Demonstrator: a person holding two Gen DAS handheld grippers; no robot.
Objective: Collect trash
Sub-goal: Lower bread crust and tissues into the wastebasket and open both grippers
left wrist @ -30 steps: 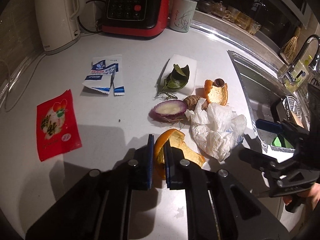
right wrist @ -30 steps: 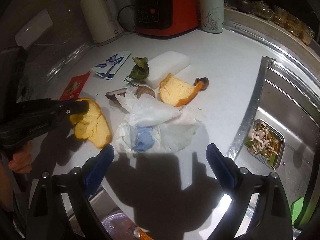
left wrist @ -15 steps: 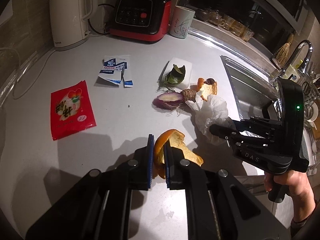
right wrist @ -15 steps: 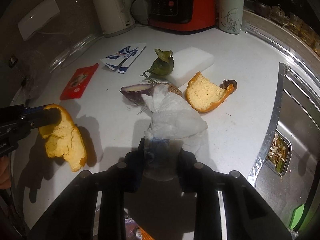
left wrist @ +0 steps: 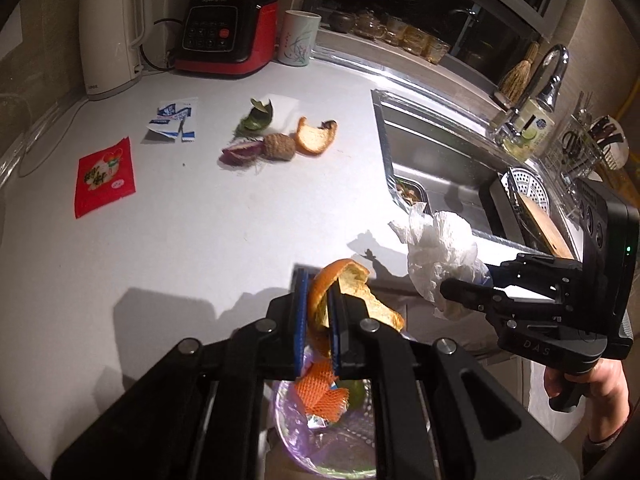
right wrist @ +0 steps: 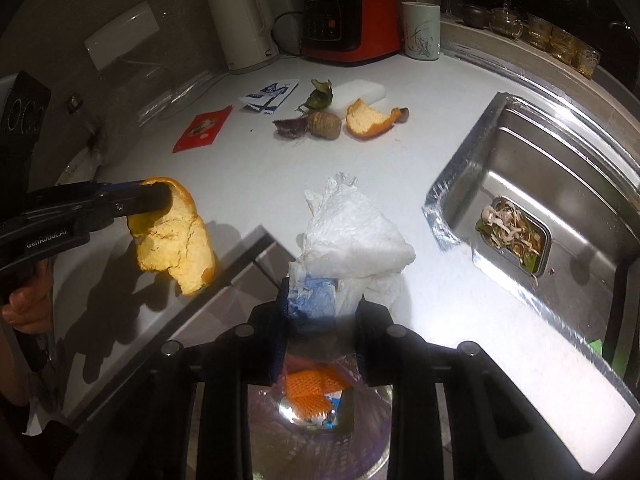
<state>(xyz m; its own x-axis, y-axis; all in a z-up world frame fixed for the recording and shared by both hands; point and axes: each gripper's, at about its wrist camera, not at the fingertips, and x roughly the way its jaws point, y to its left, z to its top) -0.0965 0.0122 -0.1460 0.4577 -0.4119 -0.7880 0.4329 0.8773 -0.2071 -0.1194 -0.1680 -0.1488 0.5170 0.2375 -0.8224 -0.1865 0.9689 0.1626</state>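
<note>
My left gripper (left wrist: 318, 316) is shut on a large orange peel (left wrist: 352, 280), also seen in the right wrist view (right wrist: 176, 240). My right gripper (right wrist: 320, 316) is shut on a crumpled white tissue (right wrist: 352, 236), also seen in the left wrist view (left wrist: 440, 252). Both hang past the counter's front edge, above a bin with a purple liner (left wrist: 332, 436) holding orange netting (right wrist: 312, 388). On the counter lie another orange peel (left wrist: 314, 138), a brown root (left wrist: 280, 146), a purple onion piece (left wrist: 242, 152), a green leaf (left wrist: 258, 118), a red packet (left wrist: 105, 176) and torn white-blue wrappers (left wrist: 173, 120).
A white kettle (left wrist: 110, 56), a red appliance (left wrist: 226, 32) and a cup (left wrist: 298, 38) stand at the back. A white sponge block (right wrist: 360, 94) lies behind the scraps. The steel sink (right wrist: 552, 184) at right holds a strainer with food scraps (right wrist: 512, 232).
Both grippers have pulled back from the counter to above the bin. The right one lifted the tissue off the counter, which uncovers the brown root. The left still holds the peel.
</note>
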